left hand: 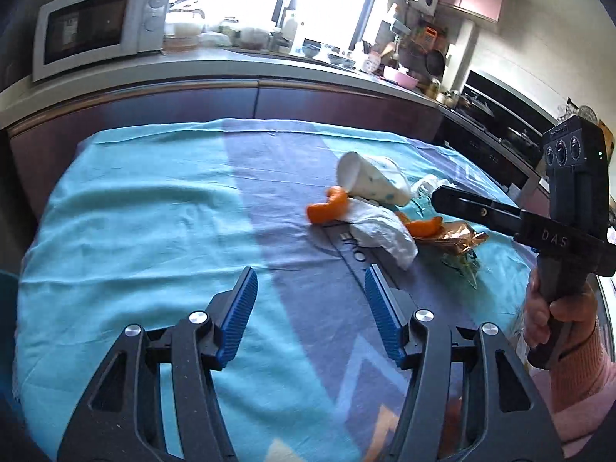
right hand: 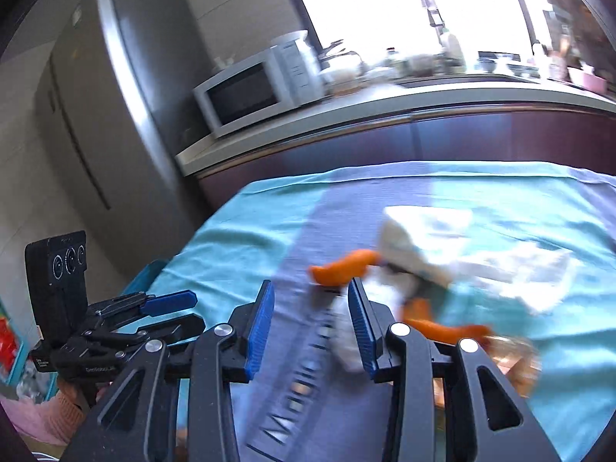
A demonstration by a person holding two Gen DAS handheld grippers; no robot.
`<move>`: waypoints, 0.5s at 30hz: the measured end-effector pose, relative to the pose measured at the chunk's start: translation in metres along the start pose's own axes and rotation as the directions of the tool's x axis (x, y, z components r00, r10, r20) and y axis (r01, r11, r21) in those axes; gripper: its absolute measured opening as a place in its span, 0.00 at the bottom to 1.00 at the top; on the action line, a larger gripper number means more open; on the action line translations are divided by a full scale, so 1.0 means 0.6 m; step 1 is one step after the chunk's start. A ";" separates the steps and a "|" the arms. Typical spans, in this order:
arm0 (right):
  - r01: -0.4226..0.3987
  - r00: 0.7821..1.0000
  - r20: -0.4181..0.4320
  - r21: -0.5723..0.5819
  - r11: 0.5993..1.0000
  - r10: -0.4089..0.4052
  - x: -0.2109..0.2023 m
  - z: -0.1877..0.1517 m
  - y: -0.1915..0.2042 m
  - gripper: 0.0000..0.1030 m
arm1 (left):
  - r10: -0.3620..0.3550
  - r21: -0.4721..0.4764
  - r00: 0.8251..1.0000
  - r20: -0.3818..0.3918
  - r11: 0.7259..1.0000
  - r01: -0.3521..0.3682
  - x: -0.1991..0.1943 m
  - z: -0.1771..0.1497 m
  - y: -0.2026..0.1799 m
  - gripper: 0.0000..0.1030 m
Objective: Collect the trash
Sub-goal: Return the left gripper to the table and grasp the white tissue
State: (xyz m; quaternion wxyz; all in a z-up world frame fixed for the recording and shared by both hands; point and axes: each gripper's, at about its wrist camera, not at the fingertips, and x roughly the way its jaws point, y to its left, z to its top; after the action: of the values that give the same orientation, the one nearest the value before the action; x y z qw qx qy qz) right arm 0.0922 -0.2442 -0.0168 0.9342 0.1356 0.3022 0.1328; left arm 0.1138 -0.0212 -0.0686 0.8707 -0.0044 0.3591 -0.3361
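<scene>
A heap of trash lies on the blue and teal cloth: a tipped white paper cup, orange peel, a crumpled white tissue, a second peel piece and a shiny brown wrapper. My left gripper is open and empty, short of the heap. My right gripper is open and empty, just before the peel and tissue; it also shows side-on in the left wrist view over the heap. The right wrist view is blurred.
A kitchen counter with a microwave and clutter runs behind the table. A fridge stands at the left. A teal bin edge shows beside the table's left side.
</scene>
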 end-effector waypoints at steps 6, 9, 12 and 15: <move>0.124 0.992 0.023 0.101 0.987 -0.127 -0.037 -0.024 -0.089 0.50 | -0.049 0.043 0.996 -0.076 0.998 0.052 0.083 0.029 -0.075 0.62; 0.138 0.990 0.003 0.155 0.978 -0.140 -0.040 -0.038 -0.126 0.55 | -0.046 0.048 0.993 -0.107 0.998 0.051 0.111 0.040 -0.091 0.66; 0.126 0.992 -0.020 0.190 0.974 -0.124 -0.031 -0.050 -0.144 0.57 | -0.031 0.060 0.991 -0.133 0.997 0.039 0.138 0.057 -0.099 0.67; 0.105 0.994 -0.036 0.206 0.973 -0.099 -0.020 -0.061 -0.147 0.57 | -0.005 0.061 0.985 -0.174 0.998 0.016 0.165 0.065 -0.105 0.67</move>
State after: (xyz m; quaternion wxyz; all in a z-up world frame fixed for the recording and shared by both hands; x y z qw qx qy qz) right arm 0.0754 -0.3239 -0.0684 0.9166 0.2151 0.3327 0.0541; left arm 0.1528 -0.1370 -0.0855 0.8339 0.0501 0.4232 -0.3506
